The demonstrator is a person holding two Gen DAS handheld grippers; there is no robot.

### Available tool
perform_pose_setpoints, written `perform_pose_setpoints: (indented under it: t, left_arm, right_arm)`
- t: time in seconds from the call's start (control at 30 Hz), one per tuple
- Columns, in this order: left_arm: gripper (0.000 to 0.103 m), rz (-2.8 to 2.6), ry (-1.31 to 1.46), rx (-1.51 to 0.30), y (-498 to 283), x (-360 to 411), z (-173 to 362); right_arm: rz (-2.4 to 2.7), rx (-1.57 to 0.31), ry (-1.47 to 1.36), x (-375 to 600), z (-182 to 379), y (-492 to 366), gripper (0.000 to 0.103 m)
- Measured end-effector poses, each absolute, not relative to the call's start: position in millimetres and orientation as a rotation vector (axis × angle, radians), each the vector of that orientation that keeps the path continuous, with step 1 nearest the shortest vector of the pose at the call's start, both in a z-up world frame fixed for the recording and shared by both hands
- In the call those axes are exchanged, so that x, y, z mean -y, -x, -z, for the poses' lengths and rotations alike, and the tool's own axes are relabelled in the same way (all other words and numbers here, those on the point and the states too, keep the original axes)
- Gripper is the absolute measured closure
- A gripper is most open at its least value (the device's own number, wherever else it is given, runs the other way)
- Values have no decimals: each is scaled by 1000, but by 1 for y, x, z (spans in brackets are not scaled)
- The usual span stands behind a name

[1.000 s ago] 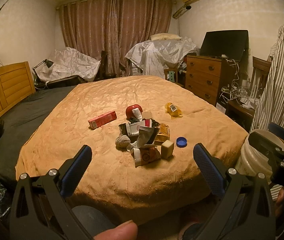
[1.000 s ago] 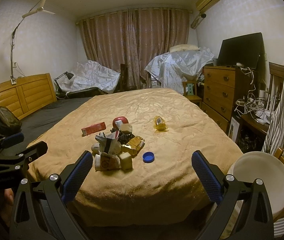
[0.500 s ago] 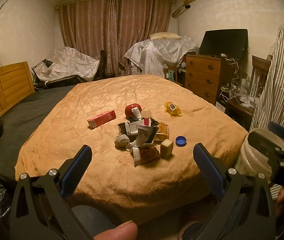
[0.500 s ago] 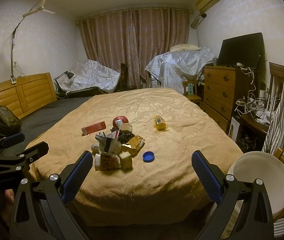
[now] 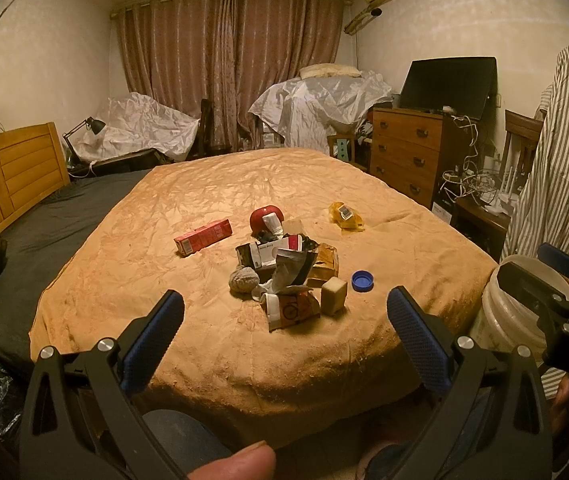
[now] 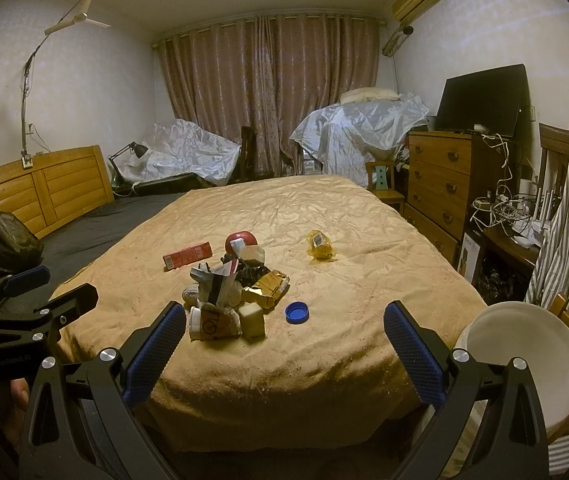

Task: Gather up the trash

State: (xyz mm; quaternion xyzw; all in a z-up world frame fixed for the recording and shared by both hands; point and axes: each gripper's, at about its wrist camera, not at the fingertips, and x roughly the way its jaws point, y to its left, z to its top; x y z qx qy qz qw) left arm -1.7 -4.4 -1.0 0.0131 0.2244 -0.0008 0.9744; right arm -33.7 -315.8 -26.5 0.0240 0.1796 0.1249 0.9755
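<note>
Trash pile [image 5: 284,276] is heaped mid-blanket [image 5: 244,360] on the bed, white bucket [image 6: 524,356] beside the right corner. Left gripper [image 5: 284,332] and right gripper [image 6: 284,344] are held spread wide, empty, short of the pile. Crumpled wrappers judged light, floppy; pinch at a fold. Blue cap [image 5: 362,281] judged stiff, slippery; grip across the rim.
</note>
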Motion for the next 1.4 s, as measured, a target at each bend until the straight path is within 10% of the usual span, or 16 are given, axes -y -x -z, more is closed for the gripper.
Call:
perform_pose_setpoints:
  t: [0.73,1.4]
  left_arm:
    - [5,0,-43,-457,-10,-1,28]
    - [16,240,68,-856,-168,-56,160]
  right_arm:
    - [-254,-377,-42,314,37,31,4]
    - [-352,-647,-34,281,132,-75,4]
